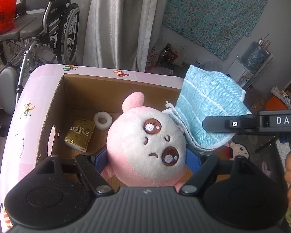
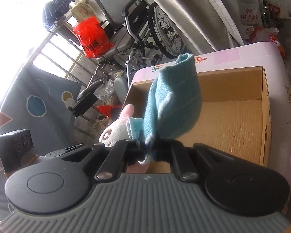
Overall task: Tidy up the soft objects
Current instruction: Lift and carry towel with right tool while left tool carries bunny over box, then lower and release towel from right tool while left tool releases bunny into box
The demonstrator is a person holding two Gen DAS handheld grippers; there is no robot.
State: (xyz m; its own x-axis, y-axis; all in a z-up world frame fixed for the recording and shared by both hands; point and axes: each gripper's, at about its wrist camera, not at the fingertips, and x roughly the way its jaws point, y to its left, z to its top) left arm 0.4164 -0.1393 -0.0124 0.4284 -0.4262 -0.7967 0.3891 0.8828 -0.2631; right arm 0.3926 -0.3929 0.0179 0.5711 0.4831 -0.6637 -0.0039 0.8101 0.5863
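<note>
Pink plush toy (image 1: 145,145) clamped in left gripper (image 1: 145,155) above cardboard box (image 1: 110,89); right gripper (image 2: 149,151) pinching folded blue cloth (image 2: 174,104).

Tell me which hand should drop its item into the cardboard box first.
Left, probably. The left gripper holds the pink plush toy directly above the cardboard box. The right gripper, shut on the blue cloth, hangs nearer the box's edge.
</note>
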